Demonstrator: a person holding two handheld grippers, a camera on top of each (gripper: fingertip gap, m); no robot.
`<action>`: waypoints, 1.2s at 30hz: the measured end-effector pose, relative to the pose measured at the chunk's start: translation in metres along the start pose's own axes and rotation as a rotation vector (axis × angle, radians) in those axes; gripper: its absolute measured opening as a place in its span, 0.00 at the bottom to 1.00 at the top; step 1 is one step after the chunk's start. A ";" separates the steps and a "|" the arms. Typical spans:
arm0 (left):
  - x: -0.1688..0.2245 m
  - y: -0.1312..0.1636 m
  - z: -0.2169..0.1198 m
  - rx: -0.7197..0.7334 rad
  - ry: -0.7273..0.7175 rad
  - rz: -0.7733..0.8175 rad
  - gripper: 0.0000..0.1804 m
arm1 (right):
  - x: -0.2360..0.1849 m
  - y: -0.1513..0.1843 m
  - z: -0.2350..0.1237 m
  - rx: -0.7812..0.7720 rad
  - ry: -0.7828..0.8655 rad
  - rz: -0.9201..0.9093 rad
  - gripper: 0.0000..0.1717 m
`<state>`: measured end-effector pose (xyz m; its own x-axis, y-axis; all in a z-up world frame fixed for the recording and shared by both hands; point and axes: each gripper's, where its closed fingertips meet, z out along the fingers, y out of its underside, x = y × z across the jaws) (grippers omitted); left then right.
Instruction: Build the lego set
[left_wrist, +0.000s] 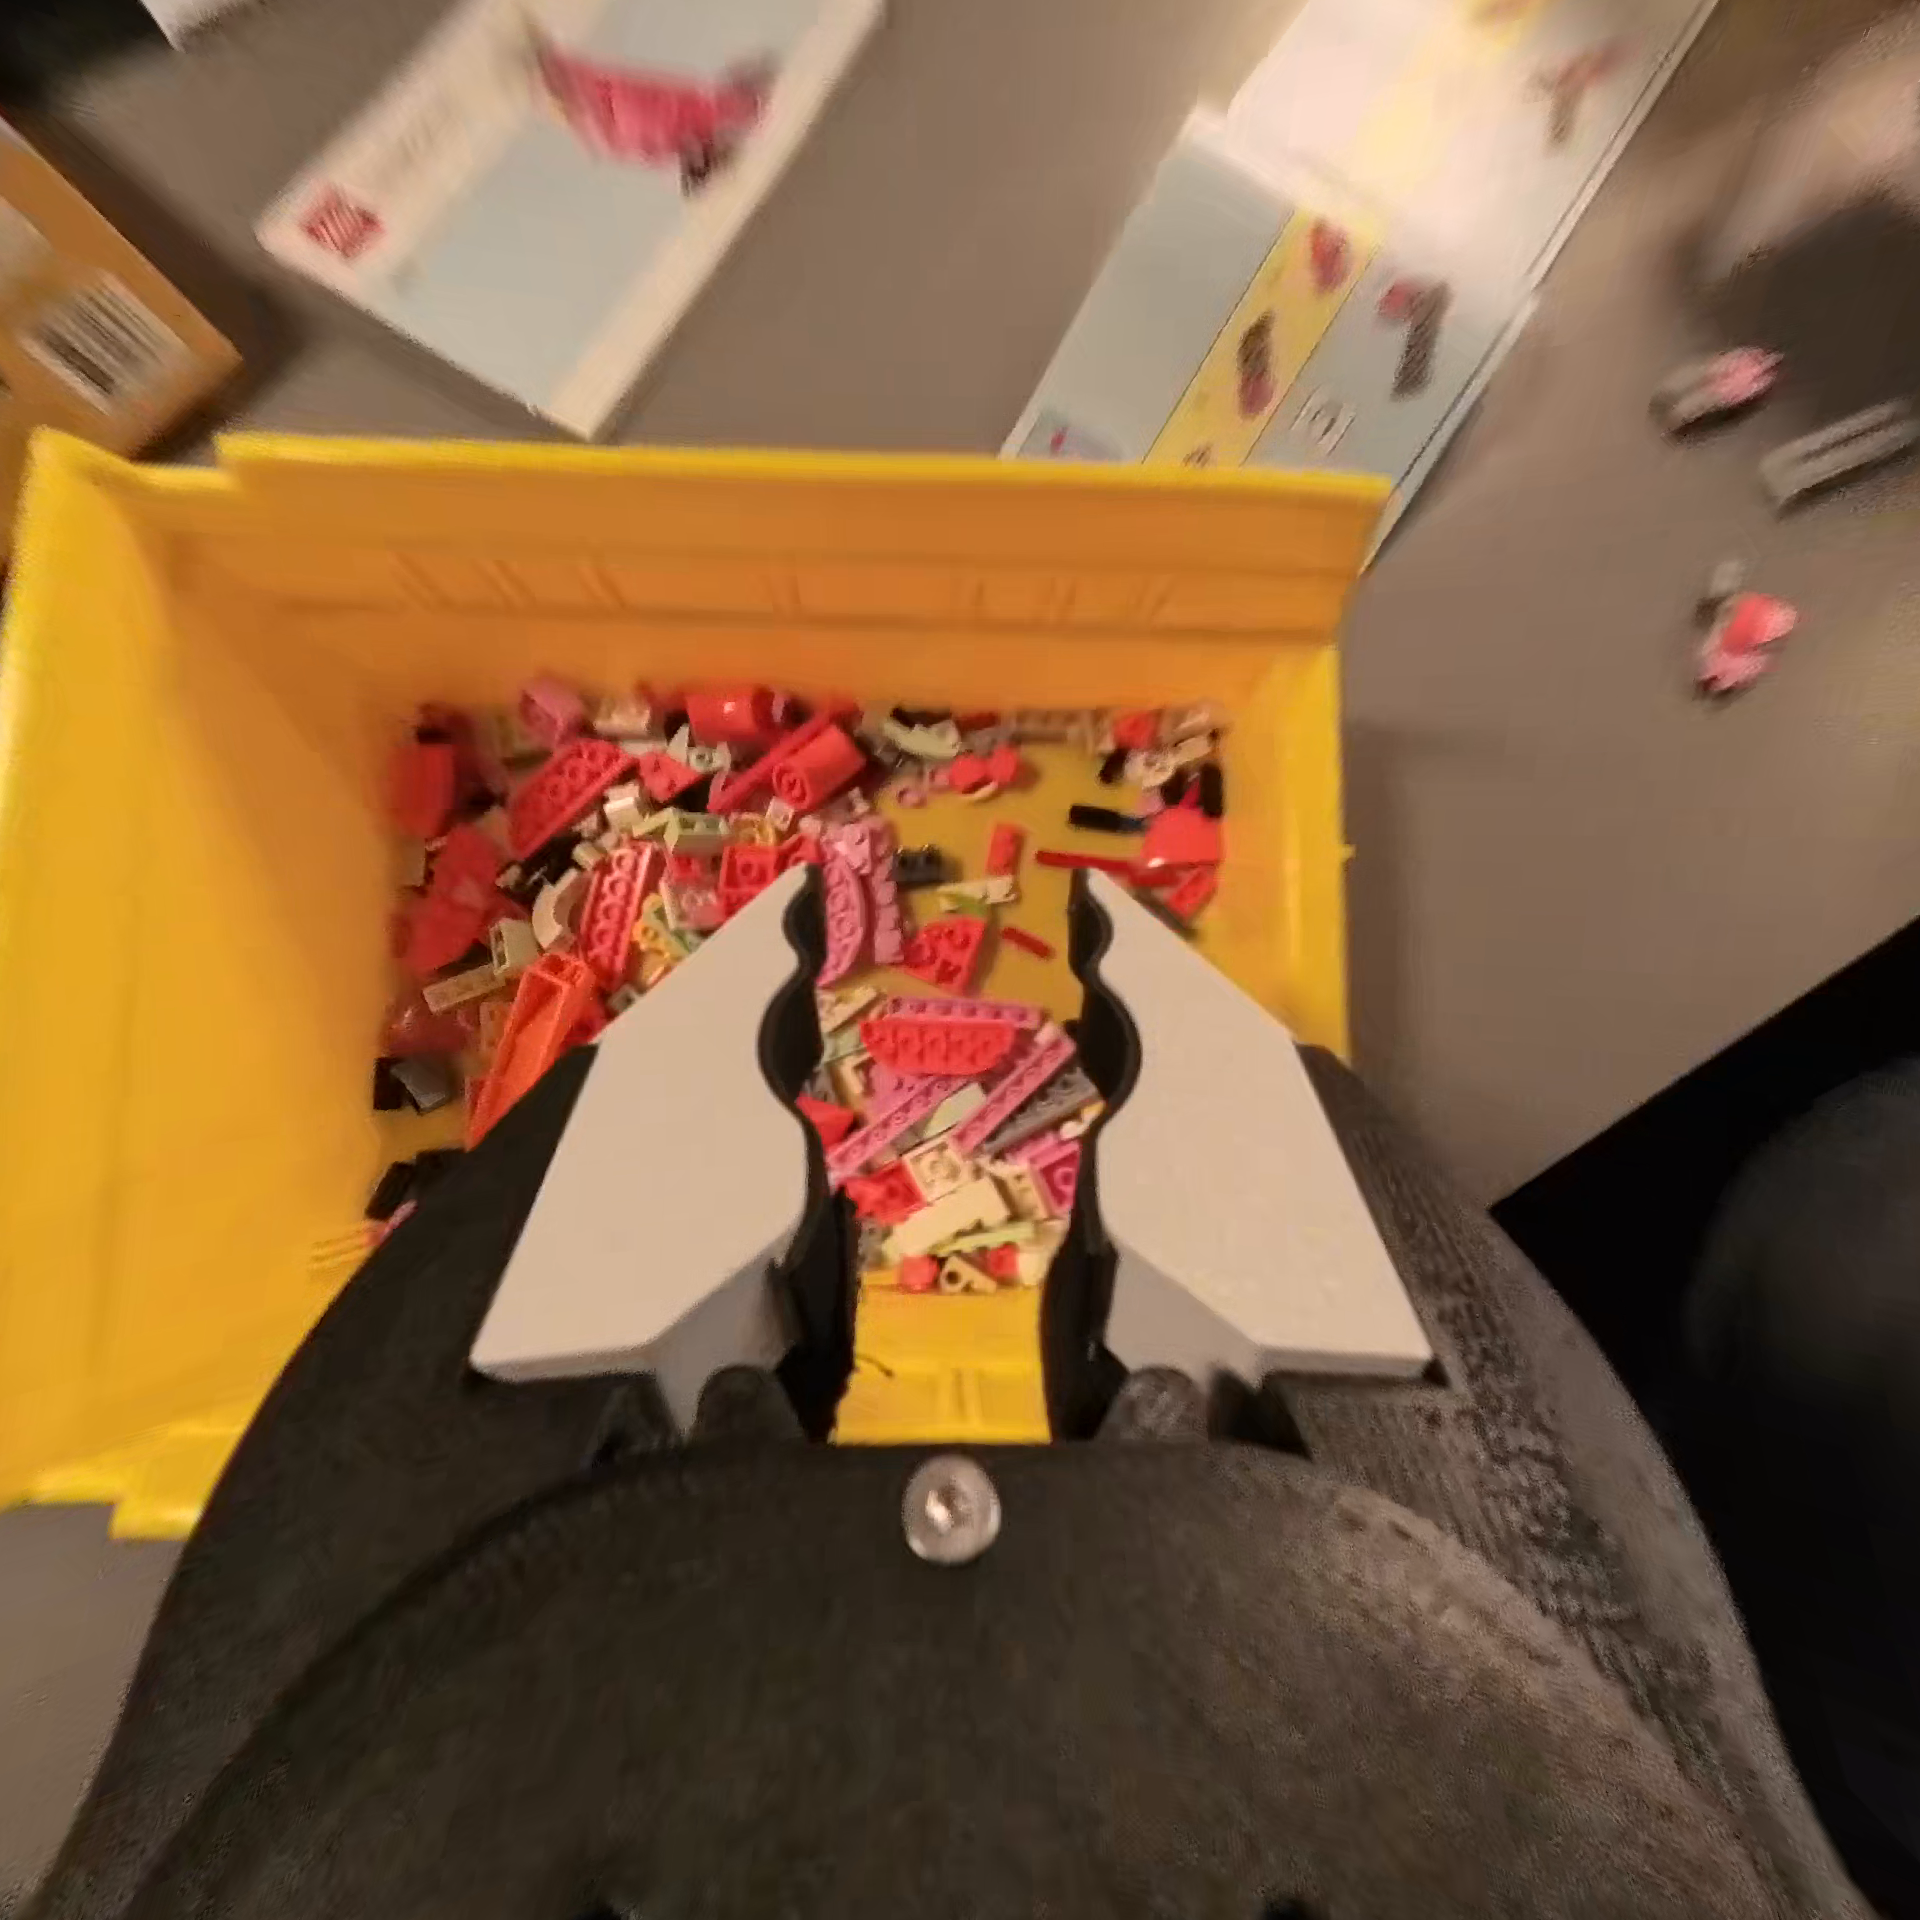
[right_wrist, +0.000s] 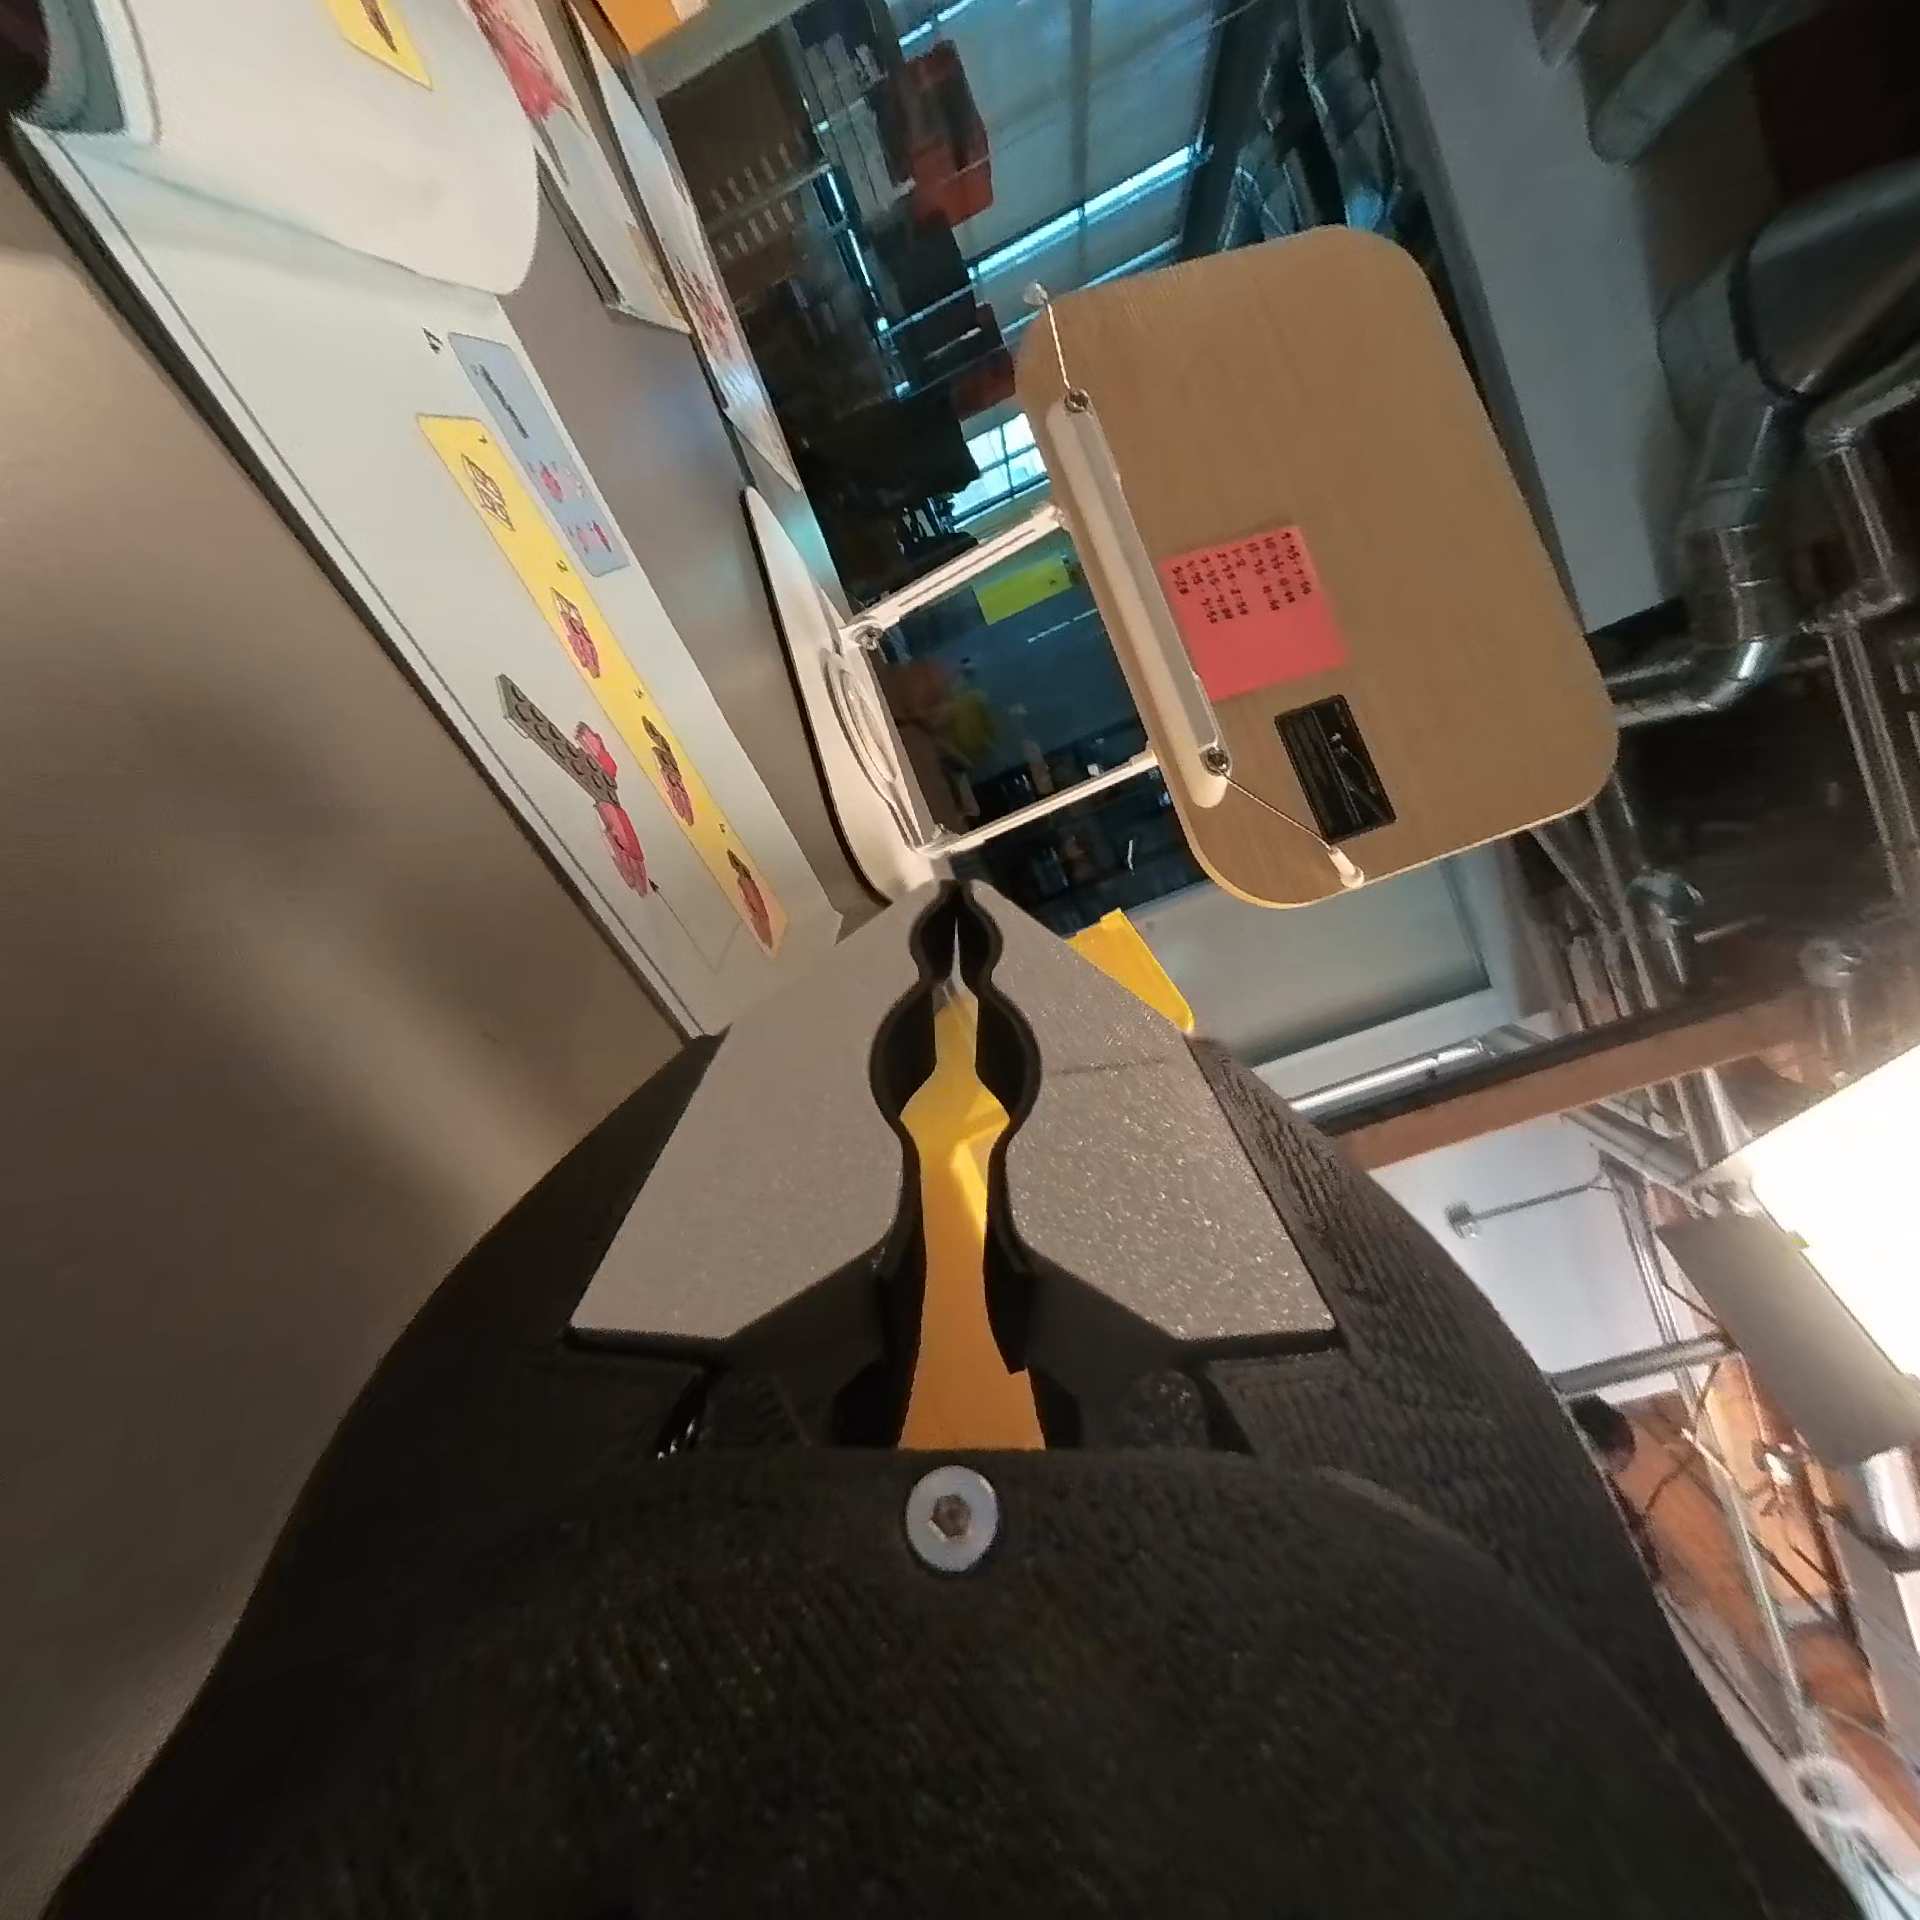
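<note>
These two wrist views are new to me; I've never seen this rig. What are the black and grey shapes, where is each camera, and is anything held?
A person carries a hand-held two-finger tool in each hand; each camera sits on its tool, looking forward along the fingers. The left tool hangs open over a yellow bin of red, pink and pale toy bricks, gripping nothing. Building instruction booklets lie on the grey table. The right view is tilted sideways: the right tool has its fingertips together, nothing between them, with a yellow part behind.
</note>
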<state>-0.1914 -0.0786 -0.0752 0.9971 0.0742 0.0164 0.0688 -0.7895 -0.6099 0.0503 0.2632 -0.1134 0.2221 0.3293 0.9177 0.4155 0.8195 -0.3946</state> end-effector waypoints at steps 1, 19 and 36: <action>-0.006 0.005 0.011 -0.055 0.009 0.003 0.25 | 0.001 0.002 0.000 -0.008 0.005 0.003 0.00; 0.012 0.094 0.023 -0.776 0.194 -0.126 0.35 | 0.005 0.007 0.001 -0.032 0.029 -0.006 0.00; 0.025 0.113 0.036 -0.772 0.141 0.021 0.09 | 0.002 0.006 0.000 -0.028 0.016 -0.017 0.00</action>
<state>-0.1597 -0.1439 -0.1717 0.9896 0.0173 0.1427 0.0013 -0.9938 0.1116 0.0531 0.2690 -0.1140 0.2284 0.3079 0.9236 0.4437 0.8115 -0.3802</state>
